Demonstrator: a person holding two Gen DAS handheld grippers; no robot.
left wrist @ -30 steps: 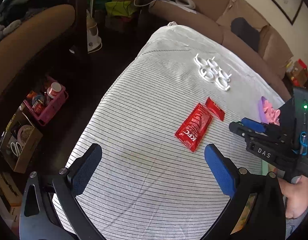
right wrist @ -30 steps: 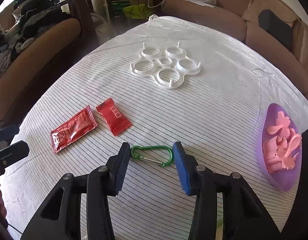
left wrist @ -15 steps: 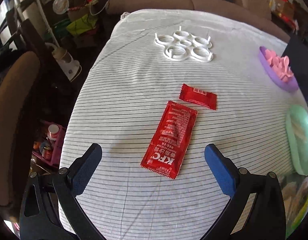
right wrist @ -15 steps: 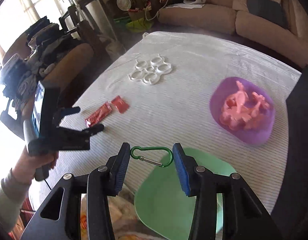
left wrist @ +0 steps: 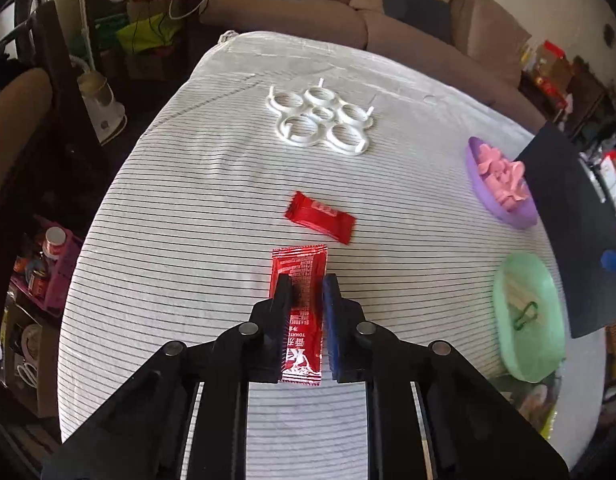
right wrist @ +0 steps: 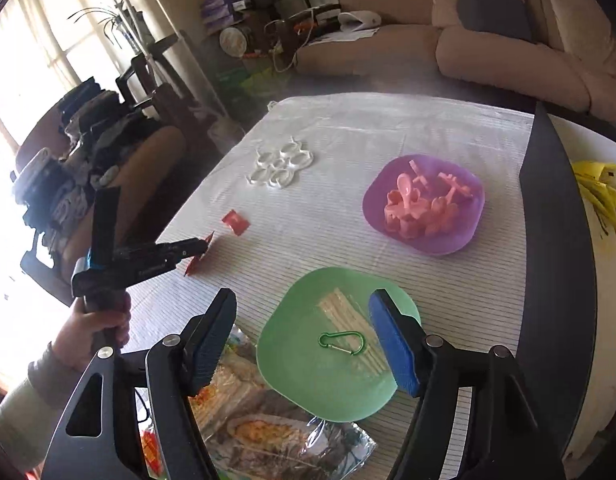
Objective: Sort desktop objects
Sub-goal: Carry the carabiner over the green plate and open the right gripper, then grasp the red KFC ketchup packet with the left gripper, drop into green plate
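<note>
Jaws of left gripper [left wrist: 306,280] closing, pads pinching the red ketchup sachet [left wrist: 299,316] between them; jaws of right gripper [right wrist: 303,336] opening, spread wide w/ nothing between.

Writing: sachet shows "TOMATO" plus a partial "K" logo, seen upside down, lower centre of left wrist view; other print too small to read.

Orientation: sachet's long axis runs along the fingers, far end toward frame top. In right wrist view it hangs at left-centre, tilted, one corner near the striped cloth [right wrist: 388,128]. Small red packet [left wrist: 320,218] lies flat just beyond, long axis slanting down-right.

Materials/shapes: sachet = glossy foil, flat rectangle, crimped ends. Green carabiner [right wrist: 342,342] = metal, oval loop, lying in green plate [right wrist: 308,380] (smooth plastic, rounded), lower centre of right wrist view. Purple plate [right wrist: 424,240] holds pink plastic pieces [right wrist: 420,208]. White ring holder [left wrist: 322,120] = plastic, joined hoops, upper centre. Cloth = white, thin dark stripes.
</note>
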